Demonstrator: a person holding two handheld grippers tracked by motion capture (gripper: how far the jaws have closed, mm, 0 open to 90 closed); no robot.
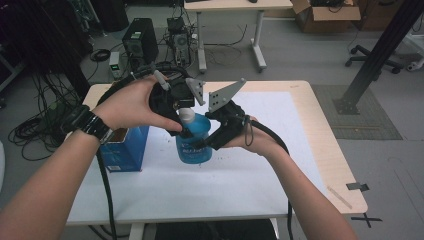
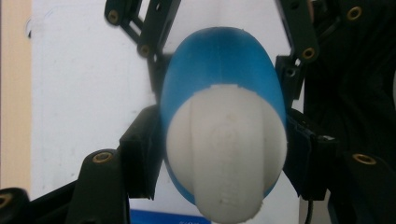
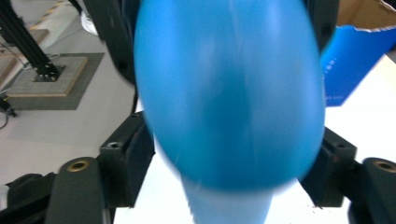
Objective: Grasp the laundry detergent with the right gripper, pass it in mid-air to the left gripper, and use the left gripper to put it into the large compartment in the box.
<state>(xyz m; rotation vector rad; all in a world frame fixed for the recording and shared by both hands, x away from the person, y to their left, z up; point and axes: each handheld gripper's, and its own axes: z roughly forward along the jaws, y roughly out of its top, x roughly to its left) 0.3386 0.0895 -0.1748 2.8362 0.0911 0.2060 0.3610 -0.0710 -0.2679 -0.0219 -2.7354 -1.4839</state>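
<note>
A blue bottle (image 1: 196, 145) with a white cap (image 1: 186, 115) stands on the white-topped table (image 1: 280, 165) near its middle. My left gripper (image 1: 183, 128) comes down from above and is shut around the bottle's top. In the left gripper view the white cap (image 2: 226, 154) and blue shoulder (image 2: 219, 60) sit tight between the black pads (image 2: 142, 156). My right gripper (image 1: 210, 142) reaches in from the right and is shut on the bottle's body. The blue bottle (image 3: 229, 93) is blurred in the right gripper view and sits between that gripper's pads (image 3: 128, 161).
An open blue carton (image 1: 125, 147) stands on the table just left of the bottle, also seen as the blue carton (image 3: 355, 60). Beyond the table are a computer tower (image 1: 140, 42), floor cables, another desk (image 1: 235, 5), a cardboard box (image 1: 325, 15) and a black frame post (image 1: 375, 55).
</note>
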